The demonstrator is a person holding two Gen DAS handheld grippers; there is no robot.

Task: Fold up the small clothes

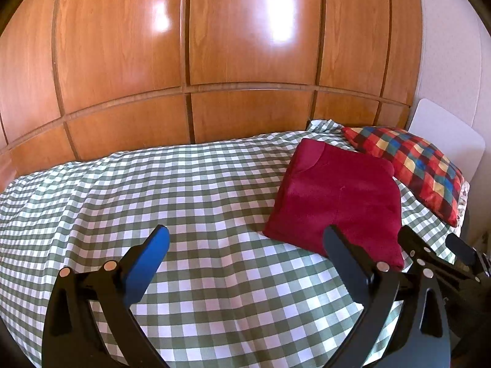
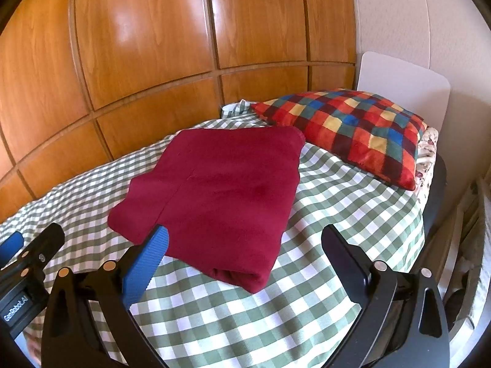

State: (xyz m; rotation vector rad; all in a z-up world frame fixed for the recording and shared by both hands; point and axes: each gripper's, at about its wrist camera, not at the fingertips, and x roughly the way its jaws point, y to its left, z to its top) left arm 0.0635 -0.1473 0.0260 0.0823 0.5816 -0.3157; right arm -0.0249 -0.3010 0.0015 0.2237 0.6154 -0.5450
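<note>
A dark red garment (image 1: pixel 334 196) lies folded into a thick rectangle on the green-and-white checked bed cover (image 1: pixel 184 190). In the right wrist view the garment (image 2: pixel 214 190) sits just ahead of the fingers, its folded edge nearest me. My left gripper (image 1: pixel 245 239) is open and empty, held above the cover to the left of the garment. My right gripper (image 2: pixel 245 239) is open and empty, just short of the garment's near edge. The right gripper's body (image 1: pixel 442 257) shows at the right of the left wrist view.
A multicoloured checked pillow (image 2: pixel 346 128) lies at the head of the bed beside the garment. A white headboard (image 2: pixel 402 73) stands behind it. Wooden wardrobe panels (image 1: pixel 214 46) run along the far side of the bed. The bed's right edge (image 2: pixel 429 214) drops off.
</note>
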